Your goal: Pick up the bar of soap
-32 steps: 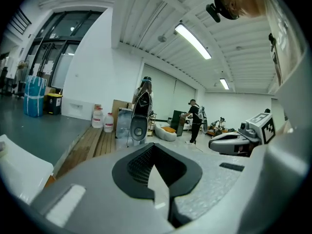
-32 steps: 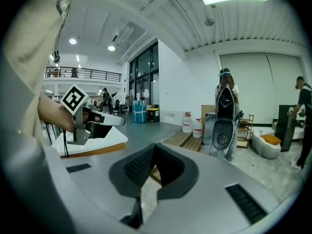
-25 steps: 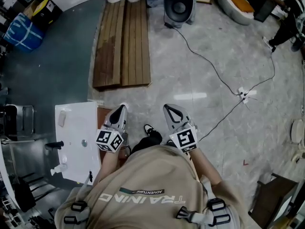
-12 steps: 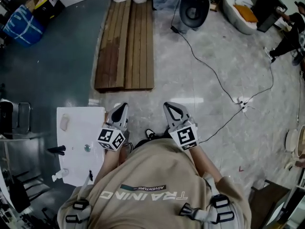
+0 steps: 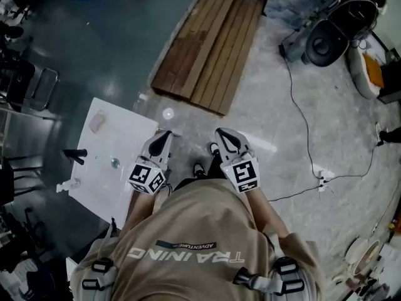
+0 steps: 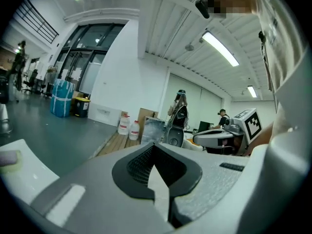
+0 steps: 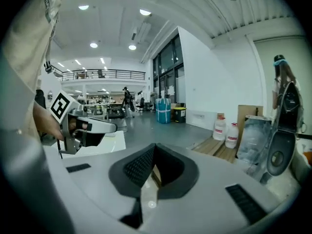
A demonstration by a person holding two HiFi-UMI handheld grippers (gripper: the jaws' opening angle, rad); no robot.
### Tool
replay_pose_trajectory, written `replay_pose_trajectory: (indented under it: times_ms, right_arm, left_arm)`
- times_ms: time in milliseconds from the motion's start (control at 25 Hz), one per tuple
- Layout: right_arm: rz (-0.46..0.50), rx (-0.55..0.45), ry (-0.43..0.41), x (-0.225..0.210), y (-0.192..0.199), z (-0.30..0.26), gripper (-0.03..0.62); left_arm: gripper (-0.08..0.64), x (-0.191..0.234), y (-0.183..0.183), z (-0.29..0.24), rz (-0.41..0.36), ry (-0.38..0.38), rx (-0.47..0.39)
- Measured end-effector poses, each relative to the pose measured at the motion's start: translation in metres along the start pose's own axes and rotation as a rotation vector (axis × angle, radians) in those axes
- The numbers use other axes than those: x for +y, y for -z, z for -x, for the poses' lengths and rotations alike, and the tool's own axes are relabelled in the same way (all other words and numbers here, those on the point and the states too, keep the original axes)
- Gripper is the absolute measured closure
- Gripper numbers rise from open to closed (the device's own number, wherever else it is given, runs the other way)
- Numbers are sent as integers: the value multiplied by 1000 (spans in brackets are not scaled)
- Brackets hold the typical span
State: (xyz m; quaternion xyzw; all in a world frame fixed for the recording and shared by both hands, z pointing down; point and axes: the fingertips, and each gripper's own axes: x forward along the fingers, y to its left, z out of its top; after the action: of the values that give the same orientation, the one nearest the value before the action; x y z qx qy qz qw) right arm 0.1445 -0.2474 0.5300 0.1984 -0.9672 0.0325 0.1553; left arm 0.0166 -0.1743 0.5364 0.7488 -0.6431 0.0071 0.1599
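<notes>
Both hands are held close in front of the chest, elbows tucked. The left gripper points toward one o'clock and the right gripper toward eleven. Each is nearly level, jaws pressed together on nothing. A pale block, probably the bar of soap, lies on the white sink top at ten o'clock from the left gripper, well apart.

The white bench lies at nine o'clock of the left hand-held gripper, its near side and middle bare. A black faucet and a small white bottle stand along its far edge, at eight o'clock.
</notes>
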Motion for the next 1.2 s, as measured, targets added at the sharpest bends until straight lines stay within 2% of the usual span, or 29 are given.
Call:
replay_pose_trajectory:
  times_ms: [280, 400, 560, 760, 960, 1200]
  right_arm:
    - [62, -23, -251, -2, -24, -74, 588]
    - [83, -60, -355, -3, -39, -98, 588]
    - [157, -93, -475, 7, -50, -134, 588]
    - [169, -74, -654, 38, -53, -161, 588]
    - [238, -65, -853, 79, -50, -181, 588]
    - [258, -51, -983, 117, -40, -192, 588]
  left_arm:
    - [568, 33, -26, -2, -3, -194, -27]
    - [568, 41, -38, 6, 8, -307, -65]
    - [568, 59, -46, 22, 15, -461, -102]
    - [568, 74, -43, 56, 119, -617, -152]
    - [568, 72, -37, 90, 143, -793, -167]
    - [568, 73, -11, 116, 211, -910, -171]
